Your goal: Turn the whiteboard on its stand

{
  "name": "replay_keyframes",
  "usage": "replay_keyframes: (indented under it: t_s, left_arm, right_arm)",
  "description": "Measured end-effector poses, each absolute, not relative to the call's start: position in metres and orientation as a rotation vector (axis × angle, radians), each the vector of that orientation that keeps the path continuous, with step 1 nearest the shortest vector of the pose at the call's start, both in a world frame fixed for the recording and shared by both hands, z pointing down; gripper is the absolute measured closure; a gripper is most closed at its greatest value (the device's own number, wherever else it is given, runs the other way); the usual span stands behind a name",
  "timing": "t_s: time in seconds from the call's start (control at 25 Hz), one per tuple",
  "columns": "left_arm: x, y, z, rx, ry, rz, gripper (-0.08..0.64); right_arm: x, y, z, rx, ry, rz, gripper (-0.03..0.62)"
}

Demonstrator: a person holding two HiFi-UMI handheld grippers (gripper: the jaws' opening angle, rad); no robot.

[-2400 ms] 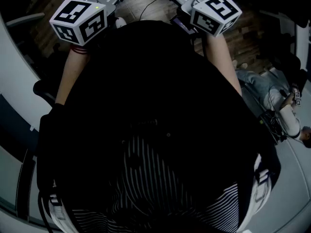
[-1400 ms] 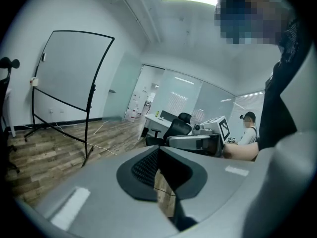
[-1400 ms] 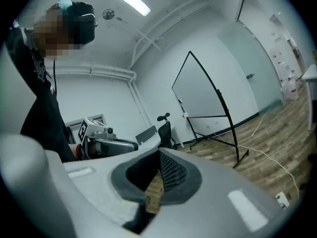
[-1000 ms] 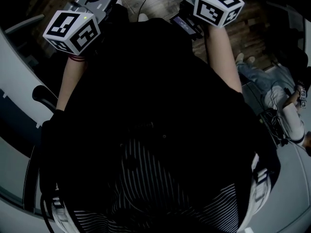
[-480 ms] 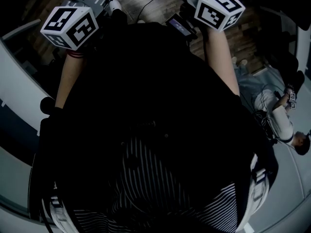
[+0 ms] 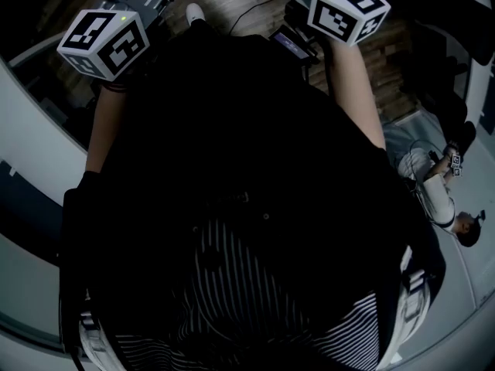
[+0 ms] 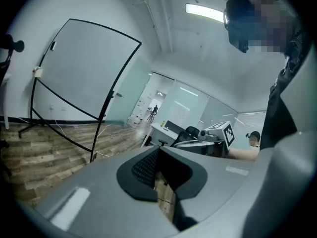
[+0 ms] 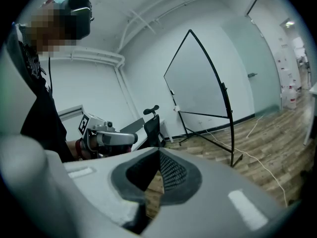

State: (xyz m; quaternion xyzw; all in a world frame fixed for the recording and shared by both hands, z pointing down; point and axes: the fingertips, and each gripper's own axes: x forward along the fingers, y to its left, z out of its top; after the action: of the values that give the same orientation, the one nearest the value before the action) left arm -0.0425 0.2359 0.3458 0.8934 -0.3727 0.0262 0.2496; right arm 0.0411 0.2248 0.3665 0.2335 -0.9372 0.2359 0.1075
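Both pairs of fingers [image 7: 142, 165] are pressed together, empty; the whiteboard [image 7: 81, 71] stands well ahead, untouched.

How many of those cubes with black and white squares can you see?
2. The left cube sits on the left claw, top left in the head view; the right cube sits on the right claw, top right. None seems hidden.

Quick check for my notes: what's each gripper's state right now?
Left gripper: closed, holding nothing.
Right gripper: closed, holding nothing.
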Motion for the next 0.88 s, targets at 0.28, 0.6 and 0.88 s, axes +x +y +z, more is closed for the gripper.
replay_keyframes:
  t_s: [0.28, 0.6, 0.88]
  left_arm:
    - [-0.155, 0.193, 0.368, 2.381, -0.956, -0.018, 0.557]
    - [-0.15, 0.178, 0.348, 2.416, -0.97, -0.061, 0.557]
    - [-0.122, 0.156, 0.338, 2.498, -0.941, 0.021, 0.557]
  right_arm:
    - [-0.076, 0.183, 0.377, 0.697, -2.675, 0.691, 0.591]
    - [-0.087, 0.174, 0.364, 0.683, -2.651, 0.655, 0.591]
    - [-0.067, 0.133, 0.338, 0.759, -2.734, 0.657, 0.591]
